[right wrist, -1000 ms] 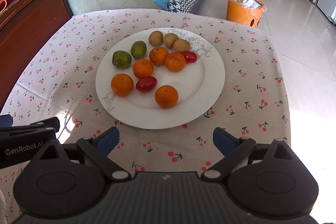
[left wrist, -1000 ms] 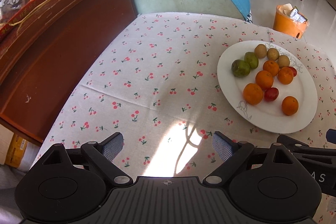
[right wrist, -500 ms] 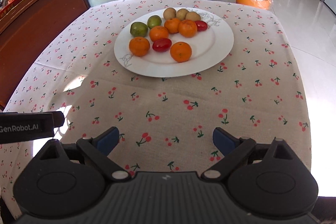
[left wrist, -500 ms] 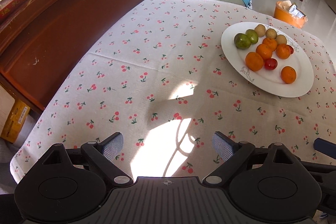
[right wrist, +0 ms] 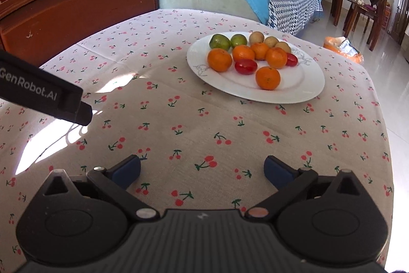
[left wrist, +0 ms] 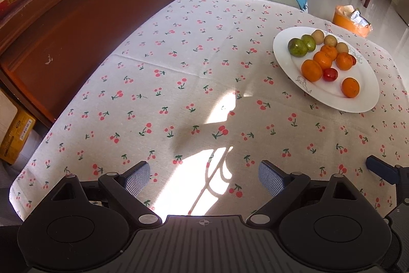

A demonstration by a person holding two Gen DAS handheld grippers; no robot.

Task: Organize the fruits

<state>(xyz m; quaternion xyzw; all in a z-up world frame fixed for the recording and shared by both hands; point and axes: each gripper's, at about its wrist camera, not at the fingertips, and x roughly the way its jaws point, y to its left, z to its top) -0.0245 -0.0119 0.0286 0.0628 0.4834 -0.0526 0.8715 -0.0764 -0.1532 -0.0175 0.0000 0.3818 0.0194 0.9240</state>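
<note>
We see a desk under woven, matt cloth printed with cherries. The plate looks like smooth, glossy white china. At upper left the cabinet is dark polished wood, scuffed in spots. Our tongs are matt black plastic; the left tongs carry mesh-textured pads, the right tongs smooth blue ones.

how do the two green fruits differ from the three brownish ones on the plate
Color: the green fruits are glossy green; the brownish fruits are dull tan.
Size: the green fruits look larger than the brownish fruits.
Place: the green fruits sit at the left of the plate's far side, the brownish fruits in a row to their right.
Both groups are roundish and rest on the plate, behind the oranges.
</note>
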